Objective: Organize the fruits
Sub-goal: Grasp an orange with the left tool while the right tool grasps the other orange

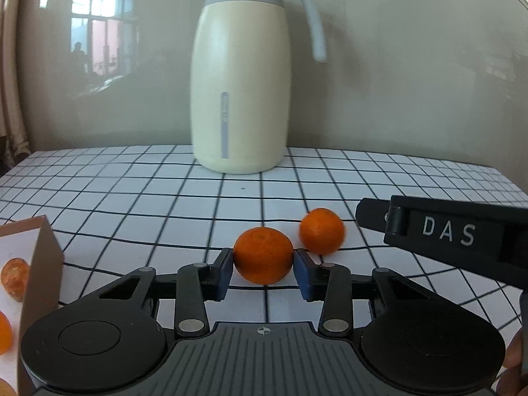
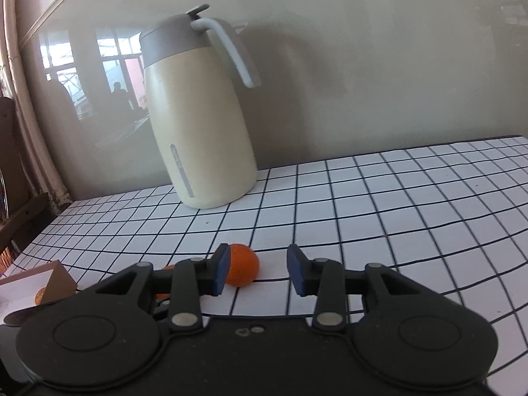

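Observation:
A small orange [image 1: 263, 254] rests on the checked tablecloth between the blue pads of my left gripper [image 1: 264, 275], and both pads press on its sides. A second orange [image 1: 321, 231] lies free just behind it to the right. At the left stands an open cardboard box [image 1: 43, 264] with more oranges [image 1: 15, 279] inside. In the right wrist view my right gripper [image 2: 258, 270] stands open with nothing between its pads. An orange [image 2: 242, 265] sits just beyond its left finger, half hidden by it. The box [image 2: 56, 280] shows at the lower left there.
A tall cream jug [image 1: 241, 99] with a grey lid and handle stands at the back against the wall, also seen as the jug [image 2: 201, 125]. A black housing lettered DAS [image 1: 445, 234] reaches in from the right. The tablecloth [image 2: 412, 217] stretches to the right.

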`<action>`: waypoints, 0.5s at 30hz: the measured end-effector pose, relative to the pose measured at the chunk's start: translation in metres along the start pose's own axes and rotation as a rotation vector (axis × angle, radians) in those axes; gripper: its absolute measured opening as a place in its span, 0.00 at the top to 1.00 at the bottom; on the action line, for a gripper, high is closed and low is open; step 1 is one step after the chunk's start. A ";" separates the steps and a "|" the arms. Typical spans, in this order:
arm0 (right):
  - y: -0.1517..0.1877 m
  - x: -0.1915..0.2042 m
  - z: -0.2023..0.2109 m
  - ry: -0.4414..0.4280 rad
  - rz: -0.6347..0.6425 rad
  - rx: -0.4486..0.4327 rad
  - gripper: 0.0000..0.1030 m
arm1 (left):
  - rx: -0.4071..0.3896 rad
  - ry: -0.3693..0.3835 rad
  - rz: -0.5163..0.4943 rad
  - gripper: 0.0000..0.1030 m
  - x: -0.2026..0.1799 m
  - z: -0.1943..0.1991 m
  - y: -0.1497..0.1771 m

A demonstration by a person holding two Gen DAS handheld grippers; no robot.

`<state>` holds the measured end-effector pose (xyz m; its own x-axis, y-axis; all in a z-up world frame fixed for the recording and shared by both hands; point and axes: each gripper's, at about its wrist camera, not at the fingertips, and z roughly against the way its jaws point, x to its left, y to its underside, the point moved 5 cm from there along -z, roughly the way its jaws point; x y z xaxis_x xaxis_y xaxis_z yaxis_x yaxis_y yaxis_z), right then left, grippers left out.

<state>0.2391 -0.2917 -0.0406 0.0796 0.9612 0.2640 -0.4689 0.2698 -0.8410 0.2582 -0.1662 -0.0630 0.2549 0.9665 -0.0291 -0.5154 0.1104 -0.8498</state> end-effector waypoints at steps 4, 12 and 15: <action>0.002 0.004 -0.010 -0.013 -0.009 0.025 0.69 | -0.001 -0.037 0.013 0.62 0.013 0.002 0.001; 0.006 0.008 -0.034 -0.036 -0.058 0.066 0.68 | 0.004 -0.069 0.021 0.62 0.034 0.003 0.001; 0.008 0.009 -0.040 -0.029 -0.059 0.075 0.68 | 0.006 -0.069 0.022 0.62 0.037 0.002 0.000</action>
<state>0.2713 -0.2785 -0.0634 0.0836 0.9415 0.3263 -0.5286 0.3195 -0.7865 0.2662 -0.1301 -0.0635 0.1865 0.9824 -0.0114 -0.5249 0.0899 -0.8464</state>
